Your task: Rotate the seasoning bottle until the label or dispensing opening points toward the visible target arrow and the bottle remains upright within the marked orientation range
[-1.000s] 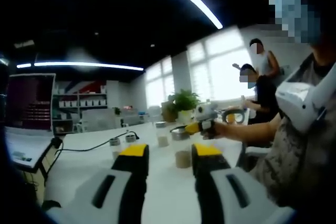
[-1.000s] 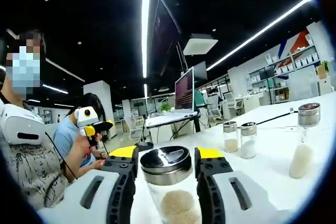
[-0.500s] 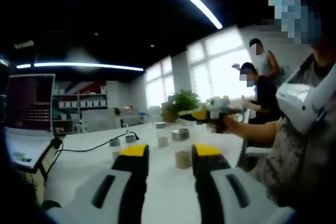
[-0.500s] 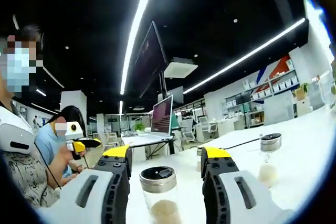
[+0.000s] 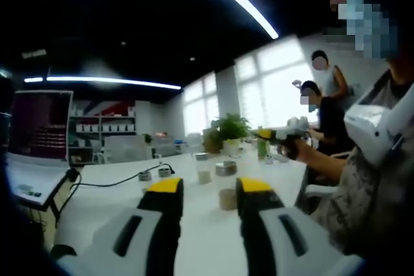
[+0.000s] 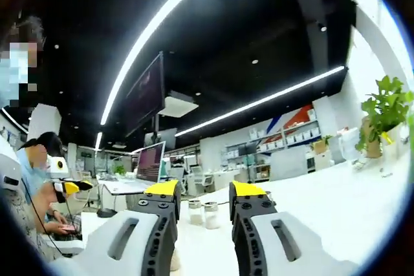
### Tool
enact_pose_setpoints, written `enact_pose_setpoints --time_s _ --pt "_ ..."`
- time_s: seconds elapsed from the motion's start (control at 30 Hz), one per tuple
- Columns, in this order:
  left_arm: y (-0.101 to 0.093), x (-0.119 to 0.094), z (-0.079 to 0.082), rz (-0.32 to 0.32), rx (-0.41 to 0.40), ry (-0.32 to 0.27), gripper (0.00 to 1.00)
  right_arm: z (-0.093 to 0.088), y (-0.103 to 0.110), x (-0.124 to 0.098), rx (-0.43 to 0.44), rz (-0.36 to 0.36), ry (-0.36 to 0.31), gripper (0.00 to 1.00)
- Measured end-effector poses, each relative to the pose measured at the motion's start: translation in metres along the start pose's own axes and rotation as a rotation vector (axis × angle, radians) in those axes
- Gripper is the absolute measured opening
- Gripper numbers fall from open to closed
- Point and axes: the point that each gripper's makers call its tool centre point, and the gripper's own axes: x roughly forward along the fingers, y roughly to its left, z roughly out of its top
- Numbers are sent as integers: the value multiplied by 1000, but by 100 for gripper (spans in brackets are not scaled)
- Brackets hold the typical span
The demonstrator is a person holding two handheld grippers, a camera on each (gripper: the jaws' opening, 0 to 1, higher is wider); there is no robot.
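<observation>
On the white table (image 5: 97, 205), a steel-capped glass seasoning bottle (image 5: 226, 187) with tan grains at its bottom stands upright at 12 o'clock between the tips of the left gripper (image 5: 206, 187), whose jaws stand apart, empty, like the right gripper's (image 6: 202, 193), which frame two small shakers (image 6: 201, 214).

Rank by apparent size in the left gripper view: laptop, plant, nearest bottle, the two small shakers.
1. laptop, though nearness inflates it
2. plant
3. nearest bottle
4. small shakers, which look alike and are not ranked
</observation>
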Motion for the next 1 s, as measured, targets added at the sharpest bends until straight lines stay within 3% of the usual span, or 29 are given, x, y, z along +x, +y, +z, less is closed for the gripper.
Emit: enact_pose_setpoints --time_s 0.2,0.37,0.53,0.7,0.83,1.0 --pt "7 -1 1 27 -13 -11 34 -7 -25 -44 -83 -135 16 27" --pt "13 -3 2 53 -34 -26 34 -8 -32 -70 -95 -185 43 27" --pt "15 -5 3 74 -27 -22 34 20 -31 -73 -93 -191 -16 27" --pt "14 -3 6 80 -28 -31 34 28 -31 -80 -97 -210 -20 27" --pt "13 -1 5 85 -20 -21 34 39 -35 -82 -50 -214 -58 26" --pt "12 -1 9 85 -17 -29 34 36 -43 -73 -51 -238 -33 25"
